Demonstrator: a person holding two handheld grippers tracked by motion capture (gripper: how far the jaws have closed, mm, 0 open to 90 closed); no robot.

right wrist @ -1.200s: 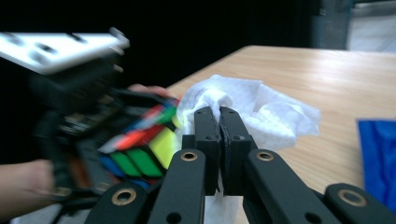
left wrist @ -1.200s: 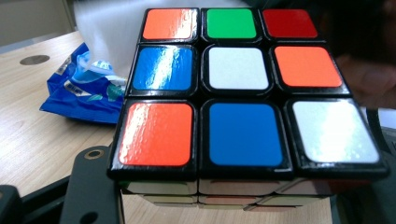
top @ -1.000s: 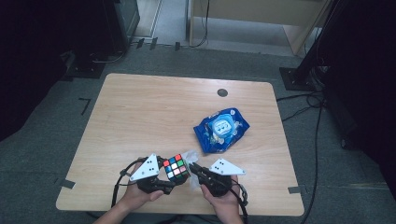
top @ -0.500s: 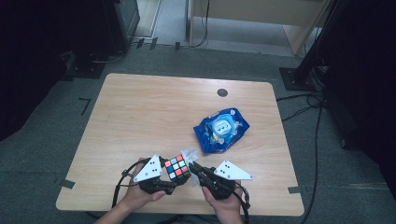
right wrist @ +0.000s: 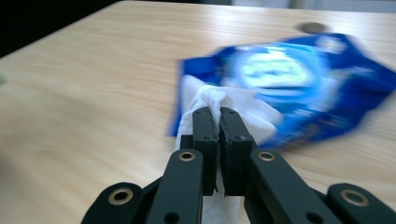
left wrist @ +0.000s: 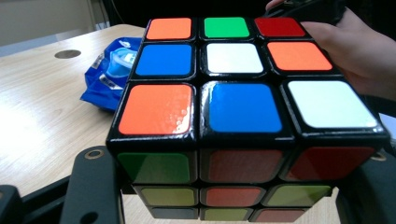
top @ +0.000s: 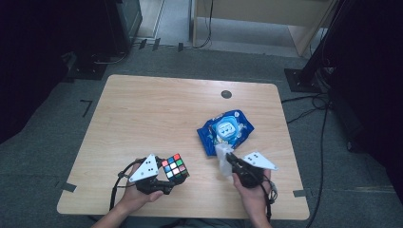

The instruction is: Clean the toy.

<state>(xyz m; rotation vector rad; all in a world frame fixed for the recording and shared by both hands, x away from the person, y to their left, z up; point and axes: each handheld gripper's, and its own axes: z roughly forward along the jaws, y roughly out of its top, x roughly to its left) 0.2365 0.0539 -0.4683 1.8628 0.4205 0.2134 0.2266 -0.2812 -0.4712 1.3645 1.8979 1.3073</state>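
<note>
Blue wipes pack (top: 226,130) lies on wooden table (top: 157,114), w/ dark round grommet (top: 226,94) nr far edge.

A light wooden table (top: 142,114) with rounded corners stands on a grey carpeted floor (top: 57,137), and a round dark grommet (top: 226,94) sits near the tabletop's far edge, at about one o'clock from its centre. Strips of dark tape (top: 67,186) mark the carpet at the table's eight and four o'clock corners. At twelve o'clock, beyond the table, a pale wooden cabinet (top: 256,23) stands, with black cables (top: 209,28) trailing by it. At two o'clock a black stand base (top: 302,78) rests on the floor, more cables (top: 323,118) running from it. The edges of the room at nine and three o'clock lie in deep shadow.
</note>
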